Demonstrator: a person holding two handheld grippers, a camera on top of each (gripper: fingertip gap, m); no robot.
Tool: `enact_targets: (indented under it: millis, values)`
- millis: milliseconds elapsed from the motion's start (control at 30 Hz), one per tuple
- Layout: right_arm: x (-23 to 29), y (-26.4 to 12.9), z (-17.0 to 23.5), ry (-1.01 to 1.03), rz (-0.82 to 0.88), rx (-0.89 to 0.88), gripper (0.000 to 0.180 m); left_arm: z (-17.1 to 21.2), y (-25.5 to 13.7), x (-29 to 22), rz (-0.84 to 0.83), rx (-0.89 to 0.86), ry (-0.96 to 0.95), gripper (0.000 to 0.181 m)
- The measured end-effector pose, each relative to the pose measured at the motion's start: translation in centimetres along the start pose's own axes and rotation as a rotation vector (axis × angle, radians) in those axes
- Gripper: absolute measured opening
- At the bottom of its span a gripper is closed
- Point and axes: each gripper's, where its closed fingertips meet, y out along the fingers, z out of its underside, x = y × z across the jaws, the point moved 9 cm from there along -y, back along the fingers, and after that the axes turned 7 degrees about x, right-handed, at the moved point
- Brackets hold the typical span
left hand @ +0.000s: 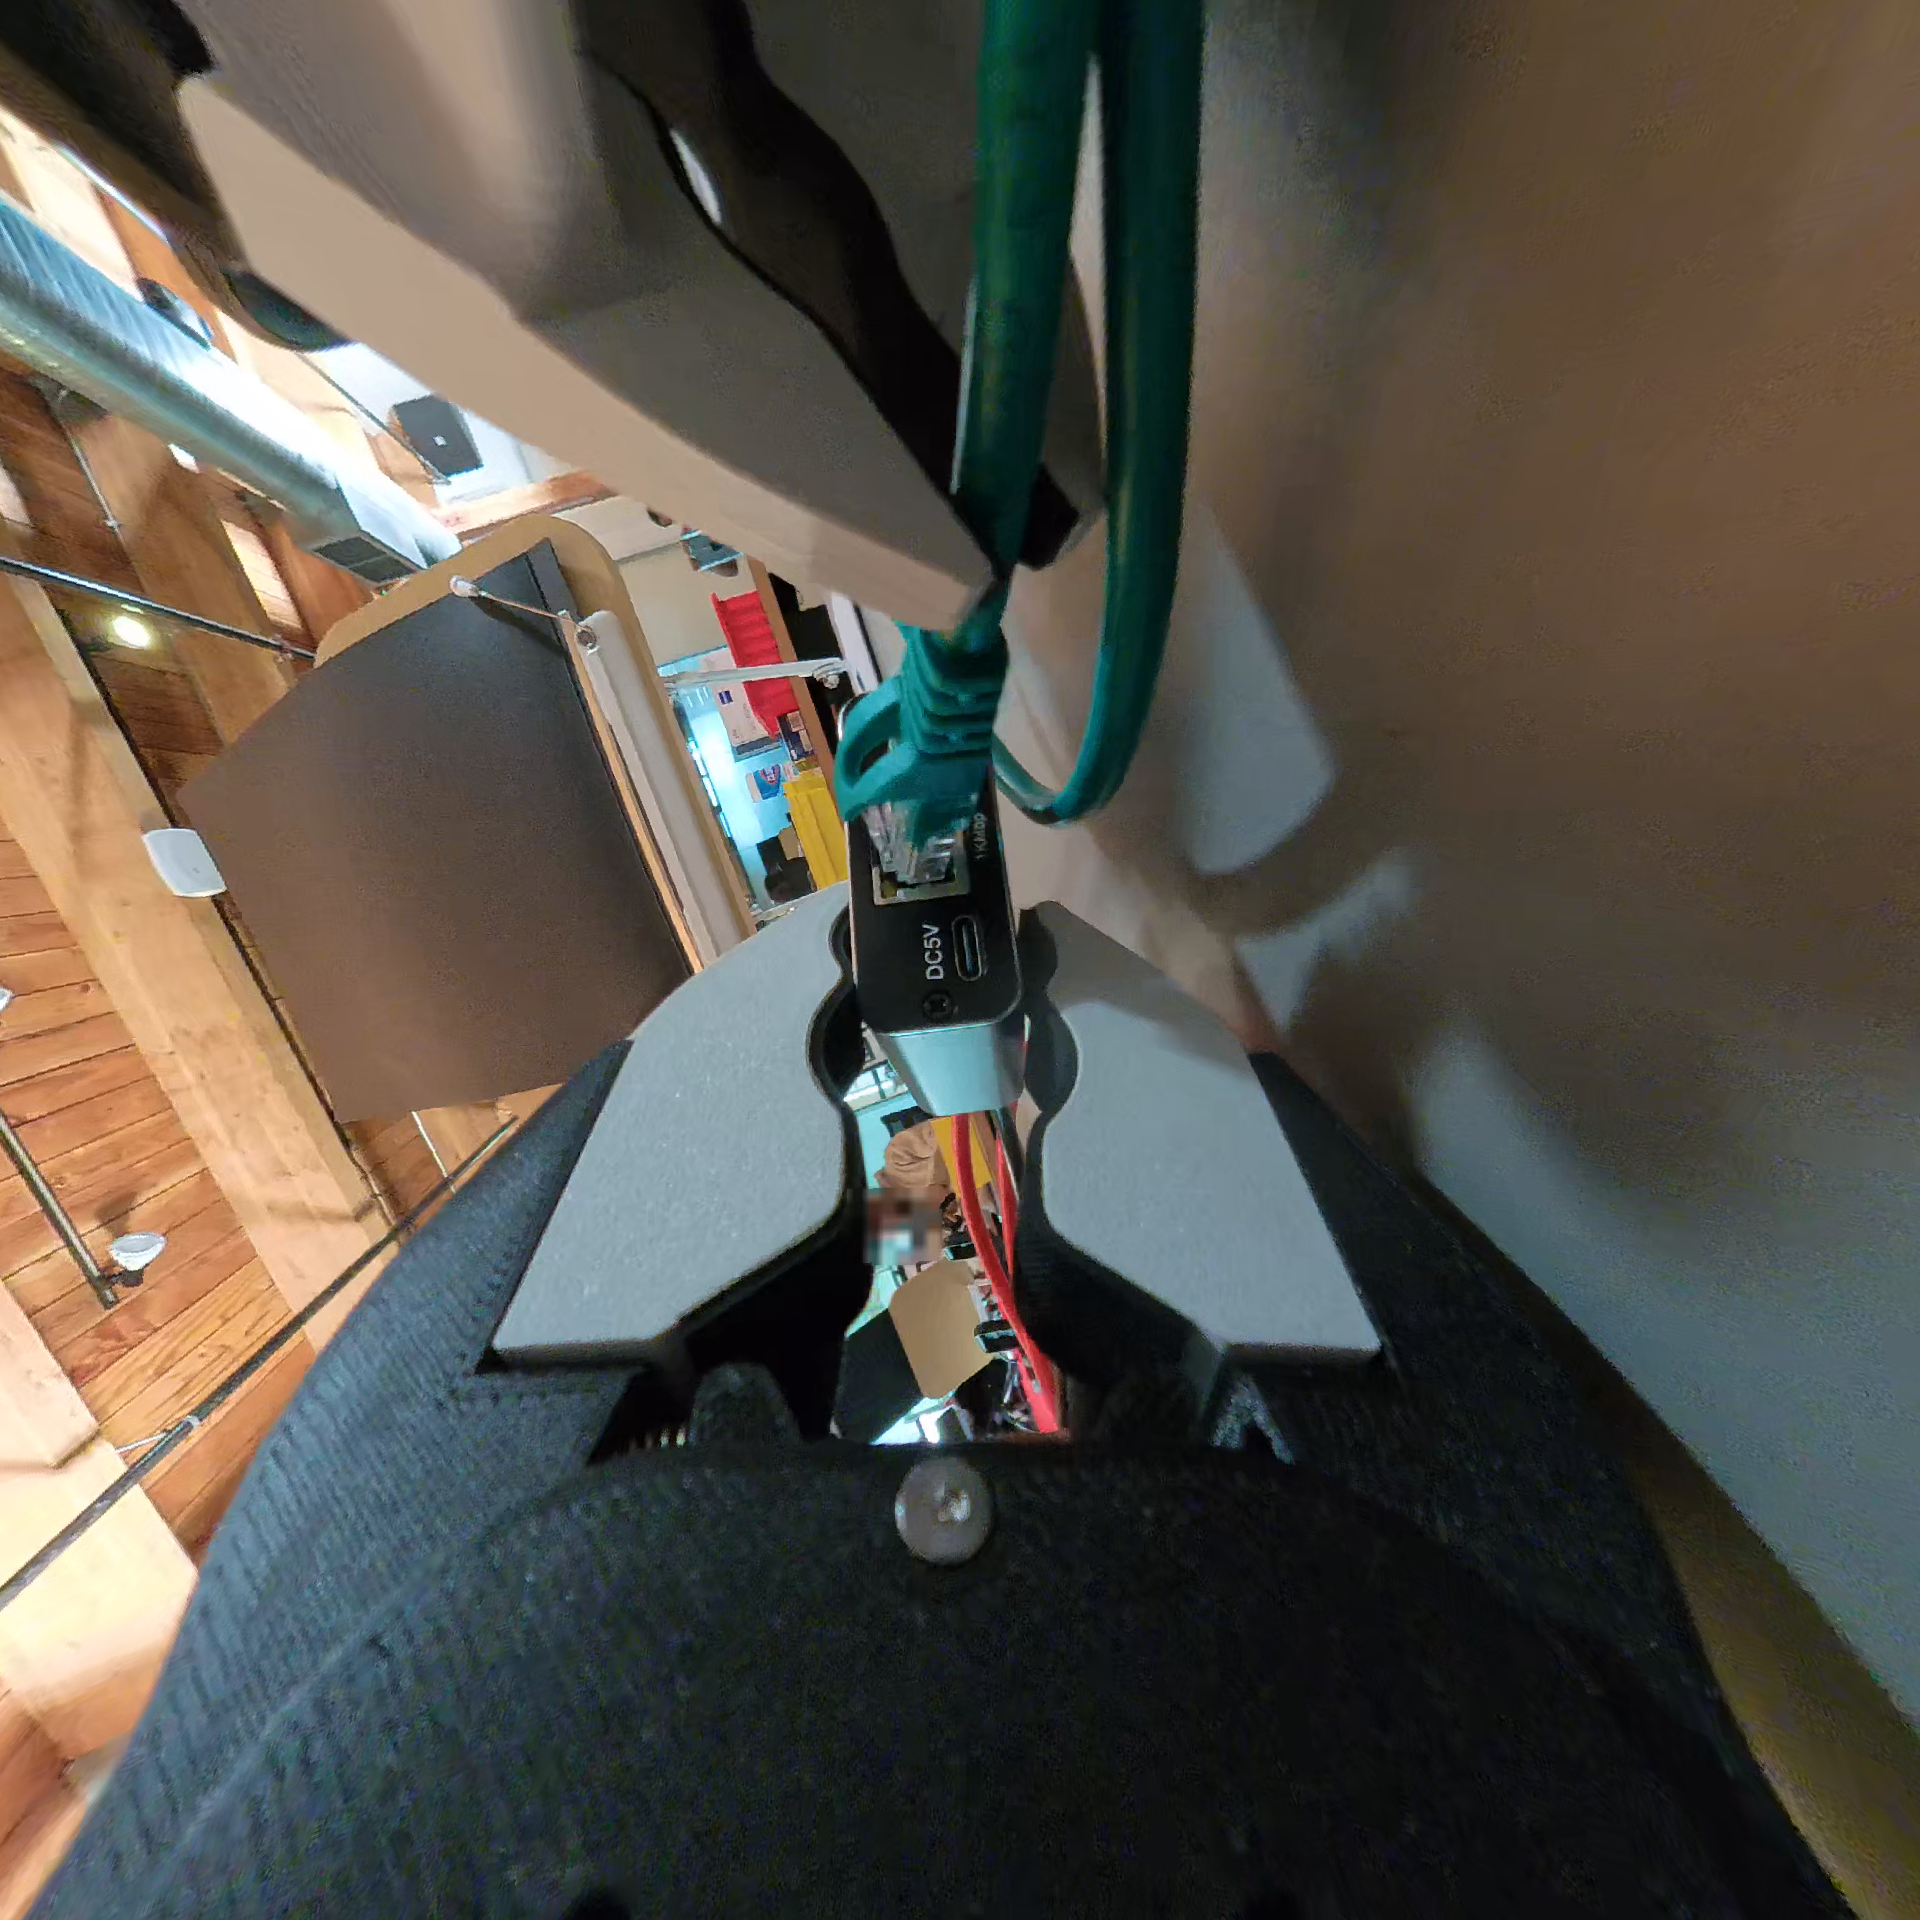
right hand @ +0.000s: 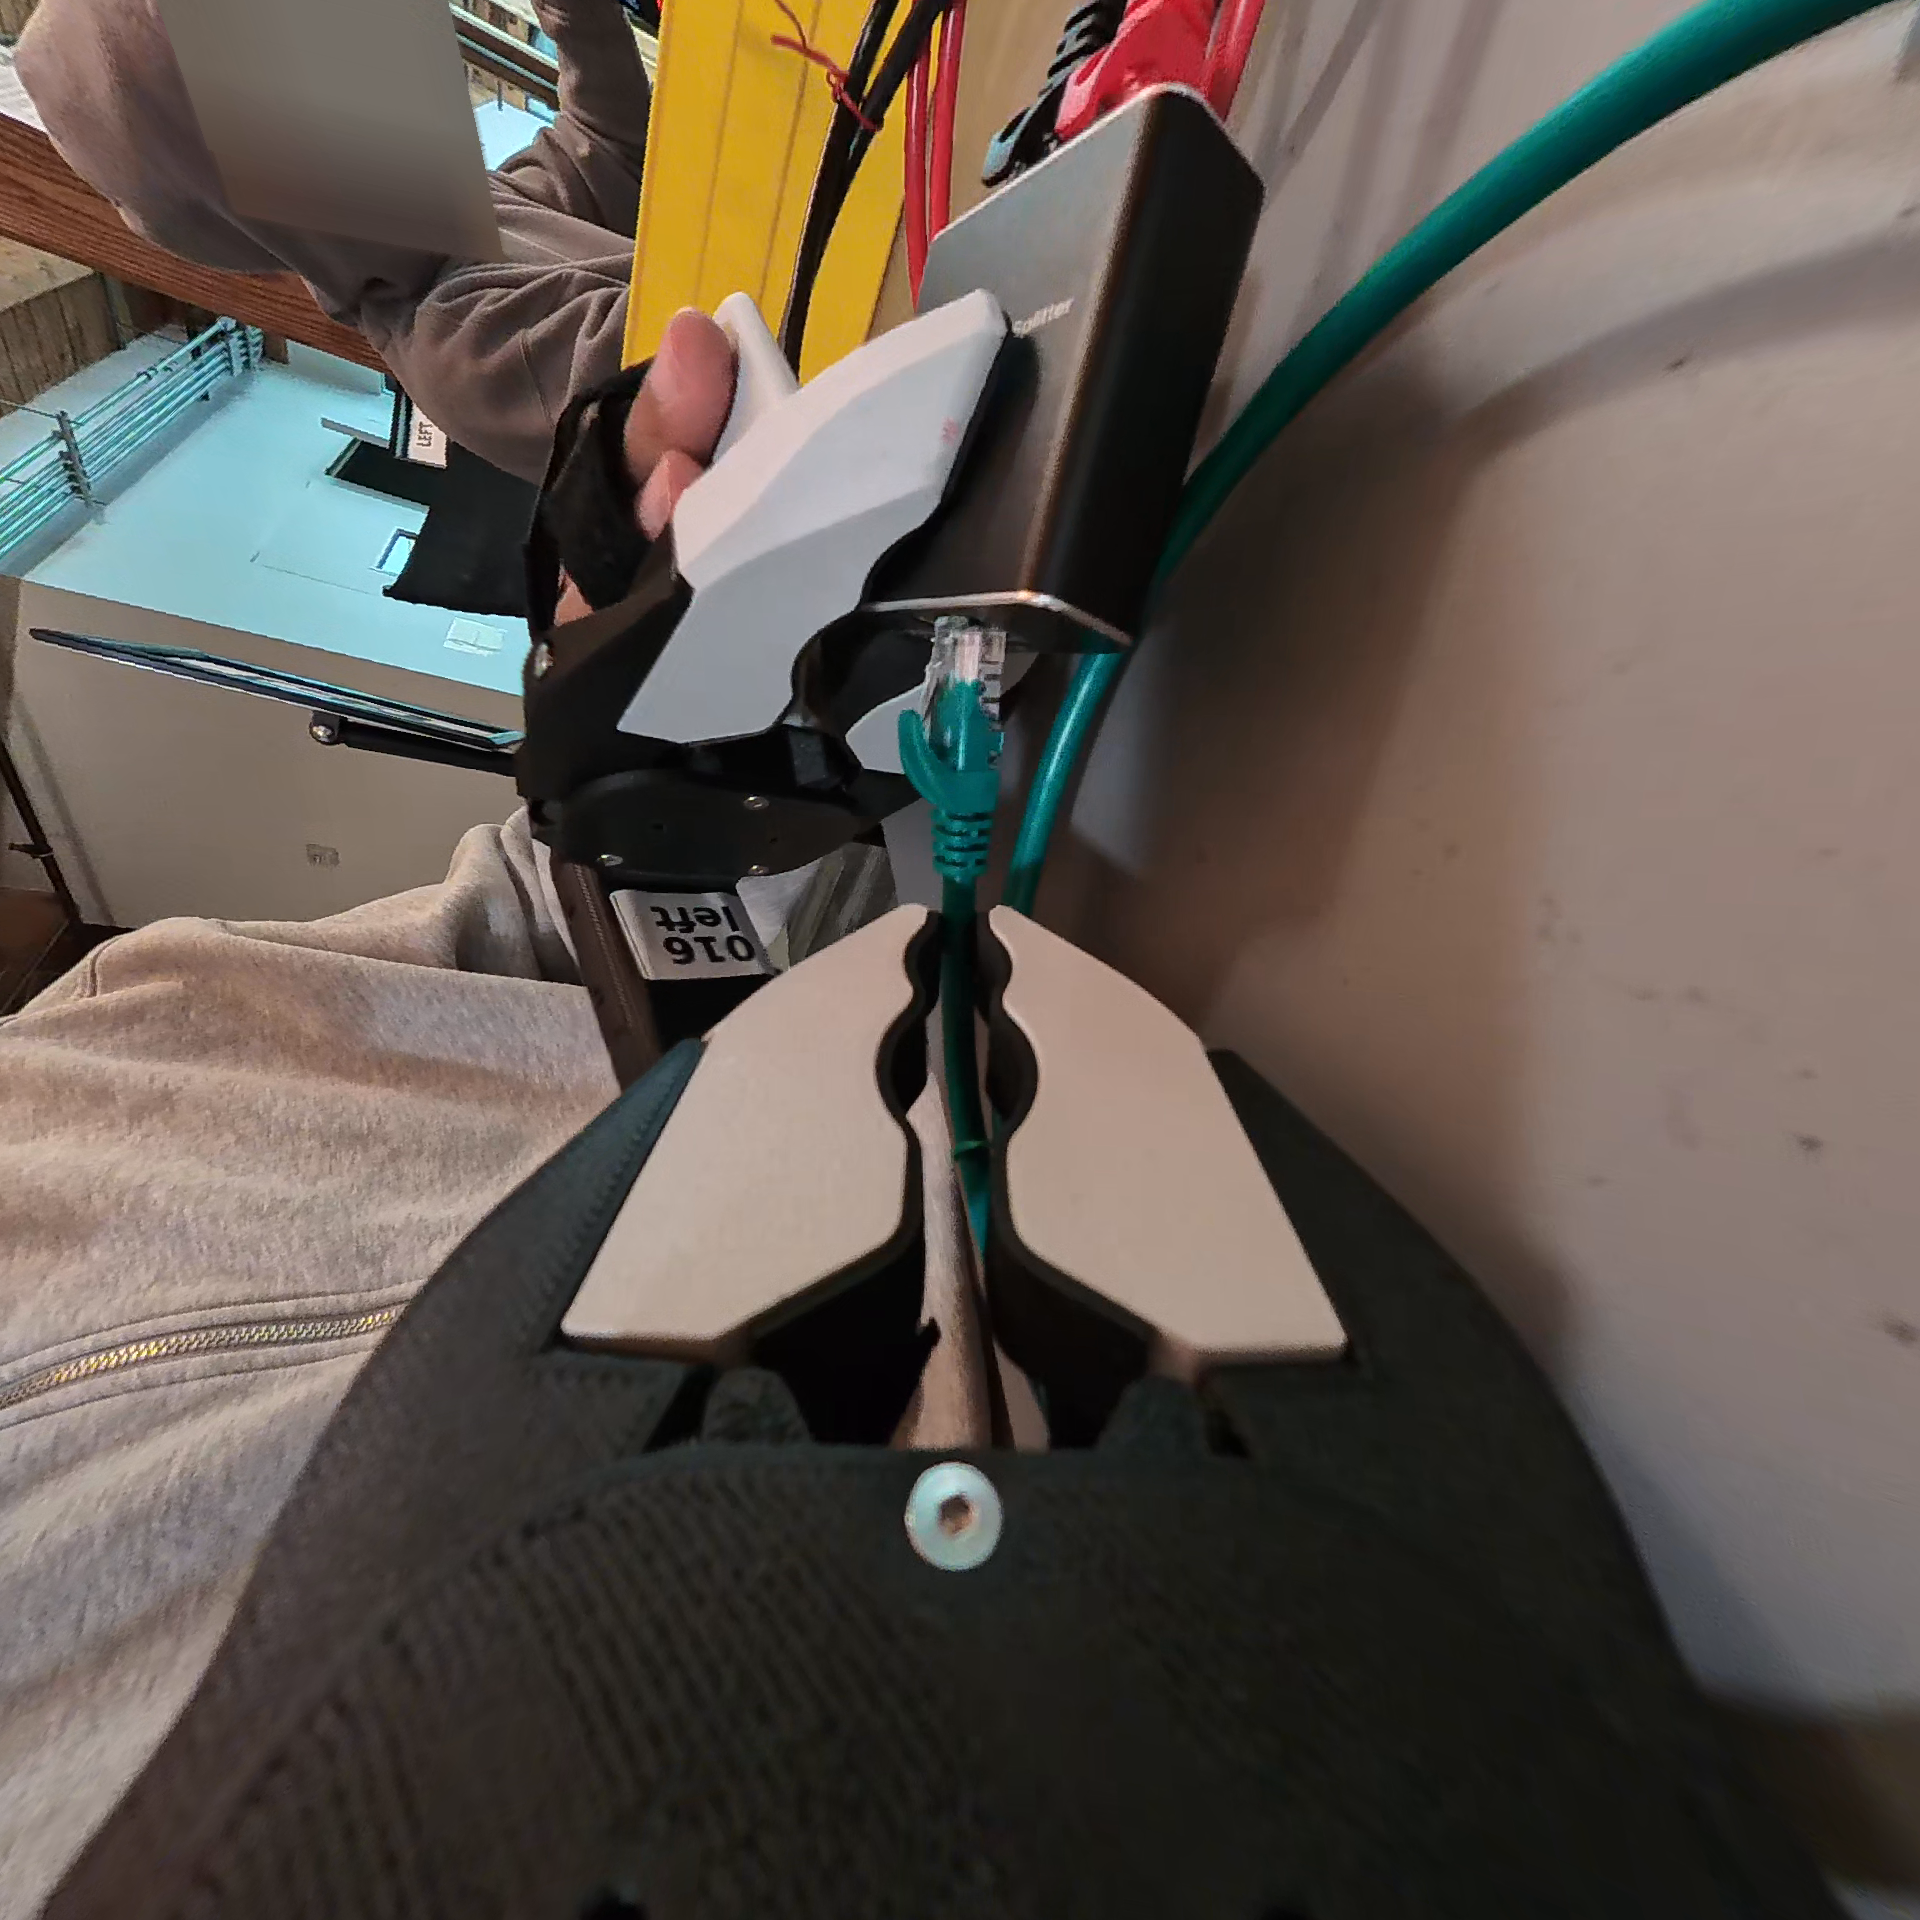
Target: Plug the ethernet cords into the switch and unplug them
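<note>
The switch, a small dark metal box, is held up off the pale surface, pinched at its sides between the two grey fingers of the left claw. In the right wrist view the same box shows its broad top face, with the left claw clamped on it and a person's hand behind. The clear plug of a green ethernet cord sits at the mouth of a port on the switch's end face; whether it is fully seated I cannot tell. The right claw is closed on that cord just behind the ribbed green boot. The rest of the cord loops over the surface beside the switch. Red cords leave the switch's far end.
</note>
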Motion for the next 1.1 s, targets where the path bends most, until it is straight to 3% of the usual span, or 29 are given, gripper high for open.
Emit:
enact_targets:
  millis: [767,1033,1100]
  values:
    - [0.1,0.0,0.0,0.027,-0.072,-0.021,0.006,-1.2,-0.1,-0.6,-0.022,-0.042,0.032,0.028]
    - [1.0,-1.3,-0.9,-0.061,-0.123,-0.200,0.024,-1.0,0.3,-1.1,0.055,-0.030,-0.015,0.027]
    - [1.2,-1.6,-1.0,-0.119,-0.065,-0.223,0.025,-1.1,0.3,-1.0,0.070,-0.024,-0.033,0.027]
